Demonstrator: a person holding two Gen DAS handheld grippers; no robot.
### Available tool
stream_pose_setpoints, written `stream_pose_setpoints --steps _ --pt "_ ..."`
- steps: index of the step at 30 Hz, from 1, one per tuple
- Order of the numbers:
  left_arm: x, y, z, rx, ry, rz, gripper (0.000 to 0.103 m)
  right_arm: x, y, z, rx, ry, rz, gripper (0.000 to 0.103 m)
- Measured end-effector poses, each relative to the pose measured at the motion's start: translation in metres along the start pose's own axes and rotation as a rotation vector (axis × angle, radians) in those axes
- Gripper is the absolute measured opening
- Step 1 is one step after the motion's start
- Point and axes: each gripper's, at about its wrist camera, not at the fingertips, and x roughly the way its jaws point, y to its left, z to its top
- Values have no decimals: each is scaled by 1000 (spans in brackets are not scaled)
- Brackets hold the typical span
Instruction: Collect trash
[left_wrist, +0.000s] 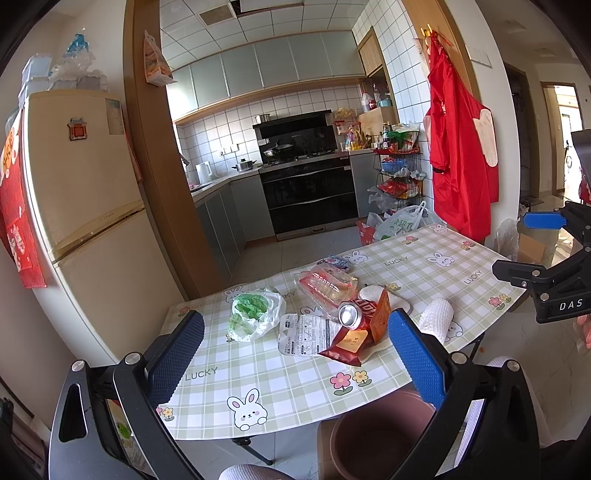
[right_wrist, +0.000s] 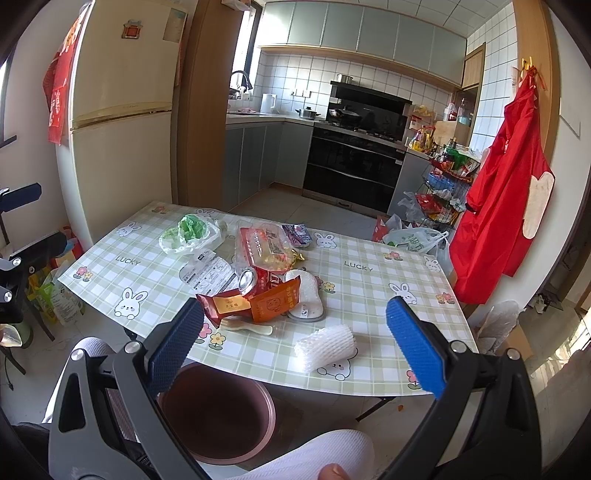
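A: Left wrist view: left tool (left_wrist: 295, 354) spread wide, holding nothing, above the desk (left_wrist: 406, 266); can (left_wrist: 360, 313) lies among wrappers.
B: Right wrist view: right tool (right_wrist: 295, 339) wide open, empty, foam sleeve (right_wrist: 325, 347) between its fingers, bin (right_wrist: 218, 417) below the desk edge.

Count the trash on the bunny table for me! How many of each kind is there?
Cans: 1, the red can
Snack wrappers: 4, dark red, orange, clear with red print, purple
Plastic bags: 1, with green stuff inside
White printed packets: 1
White foam nets: 1
Plastic spoons: 1
White slippers: 1
Total: 10
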Motion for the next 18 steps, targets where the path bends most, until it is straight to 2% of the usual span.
stream_pose_setpoints --steps 18 --pt "0 -2 2 1 0 -1 98 1 0 0 -1 0 0 97"
